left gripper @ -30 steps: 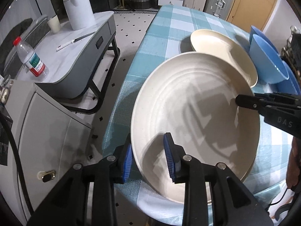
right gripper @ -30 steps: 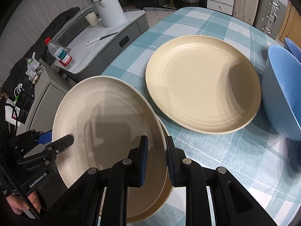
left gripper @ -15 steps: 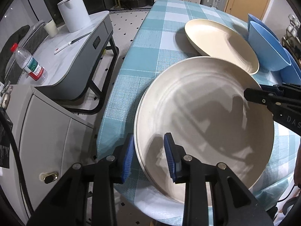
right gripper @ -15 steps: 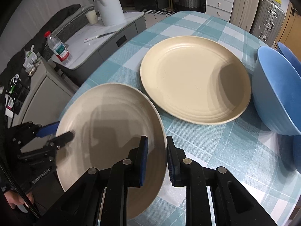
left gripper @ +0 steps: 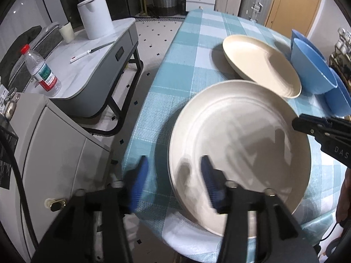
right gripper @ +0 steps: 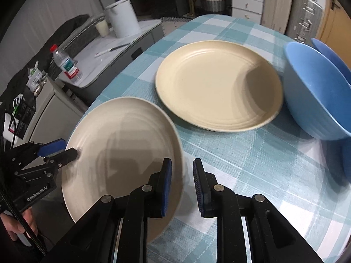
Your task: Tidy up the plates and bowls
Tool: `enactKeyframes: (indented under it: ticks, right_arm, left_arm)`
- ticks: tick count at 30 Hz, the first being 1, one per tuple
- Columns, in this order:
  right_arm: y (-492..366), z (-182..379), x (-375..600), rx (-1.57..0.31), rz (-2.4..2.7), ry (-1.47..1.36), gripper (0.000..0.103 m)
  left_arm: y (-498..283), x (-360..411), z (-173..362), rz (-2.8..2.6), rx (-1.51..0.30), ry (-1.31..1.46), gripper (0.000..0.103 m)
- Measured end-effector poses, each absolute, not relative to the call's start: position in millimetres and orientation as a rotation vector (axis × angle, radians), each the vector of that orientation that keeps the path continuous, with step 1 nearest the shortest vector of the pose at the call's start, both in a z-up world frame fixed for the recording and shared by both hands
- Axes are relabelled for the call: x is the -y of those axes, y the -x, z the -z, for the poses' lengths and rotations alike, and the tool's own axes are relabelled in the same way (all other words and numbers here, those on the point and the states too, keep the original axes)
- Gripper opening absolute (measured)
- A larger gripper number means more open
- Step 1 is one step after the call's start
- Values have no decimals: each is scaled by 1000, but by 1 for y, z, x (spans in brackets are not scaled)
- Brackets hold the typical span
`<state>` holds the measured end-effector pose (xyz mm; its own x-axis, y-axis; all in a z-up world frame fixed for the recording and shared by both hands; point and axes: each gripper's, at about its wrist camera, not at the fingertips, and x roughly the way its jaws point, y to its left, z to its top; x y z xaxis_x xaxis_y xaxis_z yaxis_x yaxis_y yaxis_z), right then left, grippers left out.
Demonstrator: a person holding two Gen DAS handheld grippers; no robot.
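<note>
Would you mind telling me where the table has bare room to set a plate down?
Bare cloth lies beyond the yellow plate, toward the table's far end, and in front of the blue bowl, right of the right gripper. The near left corner is crowded by the white plate, which sits close to the yellow one.

The near plate [left gripper: 241, 140] is lying on the counter [left gripper: 197, 50] at its near edge, with the far plate [left gripper: 261, 63] sitting just behind it. A bowl [left gripper: 311, 70] is standing just right of the far plate, with a second bowl [right gripper: 329, 54] sitting behind it. Left of the counter, a side table [left gripper: 87, 70] is carrying a bottle [left gripper: 40, 70], a cup [left gripper: 67, 31] and a kettle [left gripper: 94, 15]. The left hand-held gripper [left gripper: 173, 179] is straddling the near plate's left rim, and the right hand-held gripper [right gripper: 181, 179] is straddling its right rim.
</note>
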<state>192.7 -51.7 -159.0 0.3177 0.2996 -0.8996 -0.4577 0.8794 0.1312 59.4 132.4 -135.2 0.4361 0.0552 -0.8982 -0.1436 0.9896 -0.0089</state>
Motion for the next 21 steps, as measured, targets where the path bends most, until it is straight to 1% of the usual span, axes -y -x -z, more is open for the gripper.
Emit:
enactKeyframes:
  ticks: [2, 4, 5, 6, 9, 15, 17, 19, 21]
  right_arm:
    - [-191, 156, 61, -1123, -481, 123, 25]
    - [-188, 152, 70, -1099, -471, 80, 34]
    - [-187, 153, 73, -1099, -477, 59, 42]
    - [-186, 153, 74, -1100, -480, 50, 45]
    - [-183, 158, 75, -1111, -496, 18, 45]
    - [-180, 175, 75, -1154, -510, -36, 45]
    - [-178, 178, 75, -1161, -520, -61, 45]
    - [-174, 173, 76, -1127, -521, -80, 45]
    - [-168, 162, 79, -1062, -519, -91, 48]
  left_arm:
    - [-58, -133, 134, -122, -1105, 104, 53]
    - [-58, -135, 135, -126, -1109, 111, 53]
    - [-58, -135, 136, -128, -1112, 114, 53]
    - [-58, -137, 137, -121, -1117, 123, 54]
    - [-57, -139, 142, -117, -1128, 142, 56]
    - [-54, -144, 150, -66, -1135, 232, 57]
    - [-52, -143, 145, -68, -1107, 237, 57]
    - [-47, -141, 136, -76, -1056, 227, 59]
    - [-42, -140, 126, -94, -1004, 214, 69]
